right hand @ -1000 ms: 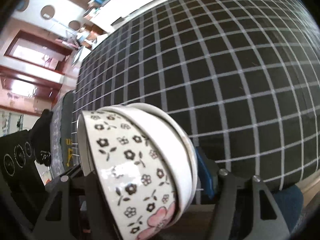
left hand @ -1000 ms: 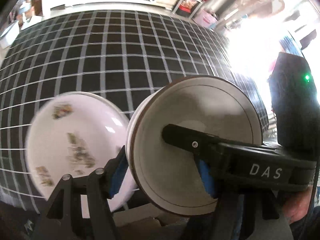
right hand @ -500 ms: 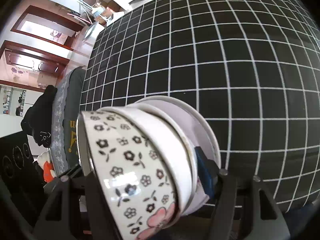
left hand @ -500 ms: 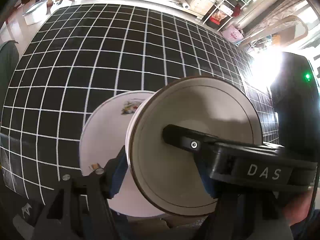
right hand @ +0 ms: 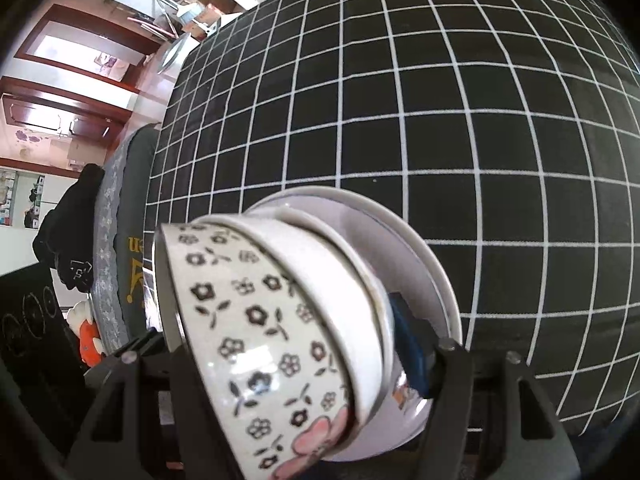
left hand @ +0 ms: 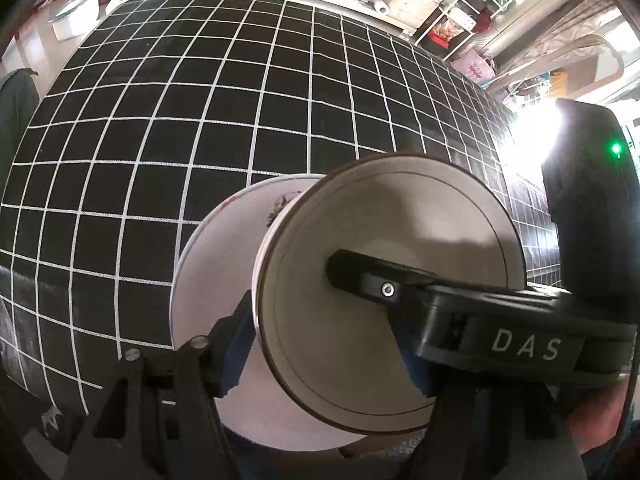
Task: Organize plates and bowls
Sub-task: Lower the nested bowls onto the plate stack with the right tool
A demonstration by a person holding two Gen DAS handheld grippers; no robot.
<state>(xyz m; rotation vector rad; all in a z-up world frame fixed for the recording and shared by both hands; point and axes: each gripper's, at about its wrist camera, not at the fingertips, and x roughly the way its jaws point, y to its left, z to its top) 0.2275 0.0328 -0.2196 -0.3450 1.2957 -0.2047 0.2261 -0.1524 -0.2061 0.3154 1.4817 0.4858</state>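
Jaws of the left gripper (left hand: 320, 340) pinch a brown-rimmed bowl (left hand: 384, 292) on edge, just above a white plate (left hand: 212, 280) on the checked counter (left hand: 200, 120); jaws of the right gripper (right hand: 288, 360) pinch stacked bowls (right hand: 280, 320), the floral bowl (right hand: 248, 320) outermost.

Black white-gridded tablecloth (left hand: 240, 120), cluttered wire shelves (left hand: 460, 12) beyond, white bin (left hand: 74, 20), dark wooden doors (right hand: 80, 80).

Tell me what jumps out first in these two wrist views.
In the left wrist view, the left gripper clamps a white brown-rimmed bowl above a white decorated plate. In the right view, the right gripper grips nested bowls, a black-flower patterned bowl outermost. Behind lies black grid-lined tablecloth.
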